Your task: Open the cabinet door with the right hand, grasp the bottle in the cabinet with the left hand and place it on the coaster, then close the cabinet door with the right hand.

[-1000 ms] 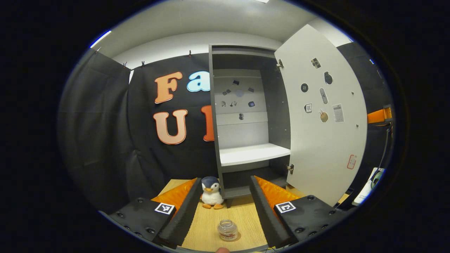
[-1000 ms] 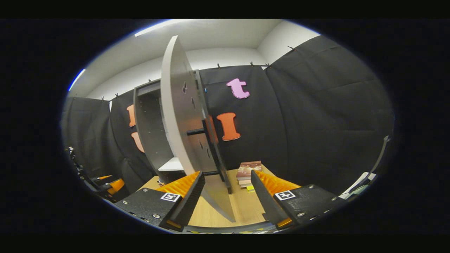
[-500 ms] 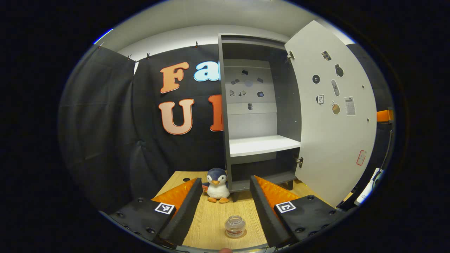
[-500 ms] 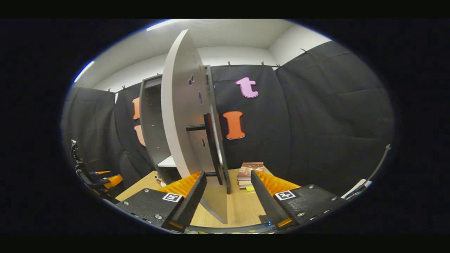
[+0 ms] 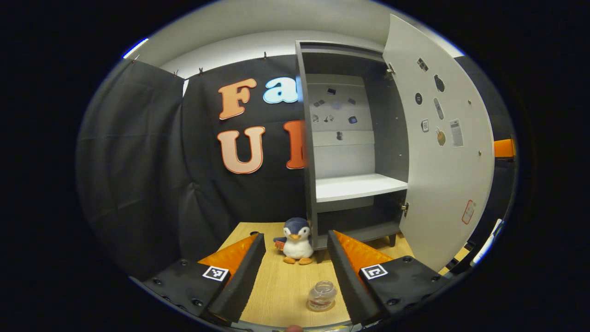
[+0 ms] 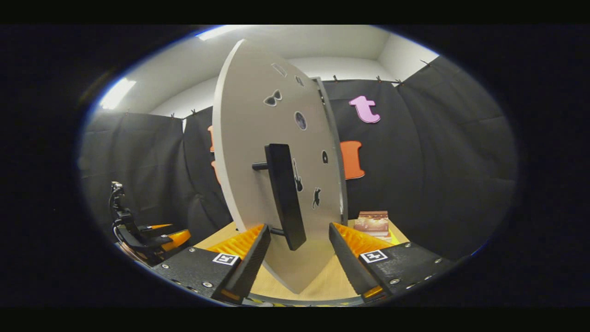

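The grey cabinet (image 5: 309,138) stands with its white door (image 5: 442,152) swung out to the right. A small clear bottle (image 5: 321,296) stands upright on the wooden table (image 5: 276,295), low between the fingers of my left gripper (image 5: 295,236), close to the right finger and untouched. That gripper is open. In the right gripper view the door (image 6: 249,152) faces me, and its black bar handle (image 6: 283,196) hangs down between the fingers of my right gripper (image 6: 298,228). That gripper is open, with no finger pressing on the handle.
A plush penguin (image 5: 296,240) sits on the table by the cabinet's left foot. A stack of books (image 6: 373,221) lies right of the door. The left gripper (image 6: 152,233) shows at the far left of the right gripper view. Black cloth walls surround the table.
The door has swung towards the cabinet: it looks narrower in the left gripper view and shows more of its face in the right one. The bottle has shifted right between the left fingers.
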The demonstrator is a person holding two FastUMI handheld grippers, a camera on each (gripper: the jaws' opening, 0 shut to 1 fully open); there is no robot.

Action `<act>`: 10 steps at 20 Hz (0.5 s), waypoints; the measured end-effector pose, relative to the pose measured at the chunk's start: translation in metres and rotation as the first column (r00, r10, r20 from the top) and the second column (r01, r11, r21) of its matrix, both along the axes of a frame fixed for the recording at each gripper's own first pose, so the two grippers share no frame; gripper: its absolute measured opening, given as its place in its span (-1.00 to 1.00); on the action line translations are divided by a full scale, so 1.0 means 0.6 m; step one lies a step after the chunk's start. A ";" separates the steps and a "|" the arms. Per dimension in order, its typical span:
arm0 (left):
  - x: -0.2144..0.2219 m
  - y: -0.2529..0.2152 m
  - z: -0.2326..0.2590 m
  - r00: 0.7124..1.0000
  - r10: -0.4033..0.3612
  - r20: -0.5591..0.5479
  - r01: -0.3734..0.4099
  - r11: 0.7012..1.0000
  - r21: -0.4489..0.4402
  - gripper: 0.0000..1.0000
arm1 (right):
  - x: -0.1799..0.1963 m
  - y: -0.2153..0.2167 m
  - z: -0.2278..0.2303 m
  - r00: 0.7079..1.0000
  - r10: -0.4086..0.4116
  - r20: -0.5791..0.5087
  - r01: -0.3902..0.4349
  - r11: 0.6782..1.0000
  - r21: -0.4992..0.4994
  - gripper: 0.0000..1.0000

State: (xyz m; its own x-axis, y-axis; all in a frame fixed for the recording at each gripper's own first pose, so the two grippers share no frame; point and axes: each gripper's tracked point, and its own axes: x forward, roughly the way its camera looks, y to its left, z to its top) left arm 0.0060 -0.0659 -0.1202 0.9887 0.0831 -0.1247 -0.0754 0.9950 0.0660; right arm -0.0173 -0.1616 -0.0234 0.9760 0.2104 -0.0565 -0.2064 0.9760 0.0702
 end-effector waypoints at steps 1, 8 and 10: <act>-0.001 0.010 0.003 1.000 0.013 0.003 -0.013 1.000 0.000 0.77 | 0.011 0.011 0.001 1.000 0.012 0.009 -0.012 1.000 -0.009 0.61; 0.010 0.096 0.002 0.995 0.097 0.003 -0.097 0.995 -0.015 0.77 | 0.094 0.122 -0.013 0.993 0.120 -0.001 -0.120 0.991 0.056 0.77; 0.015 0.117 0.004 0.993 0.122 0.003 -0.122 0.992 -0.020 0.77 | 0.123 0.156 -0.020 0.993 0.122 0.005 -0.122 0.991 0.053 0.83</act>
State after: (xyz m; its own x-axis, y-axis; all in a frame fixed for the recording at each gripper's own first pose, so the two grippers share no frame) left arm 0.0152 0.0043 -0.1175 0.9719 0.2006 -0.1235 -0.1963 0.9794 0.0461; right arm 0.0568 -0.0679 -0.0352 0.9430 0.3304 -0.0405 -0.3237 0.9385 0.1204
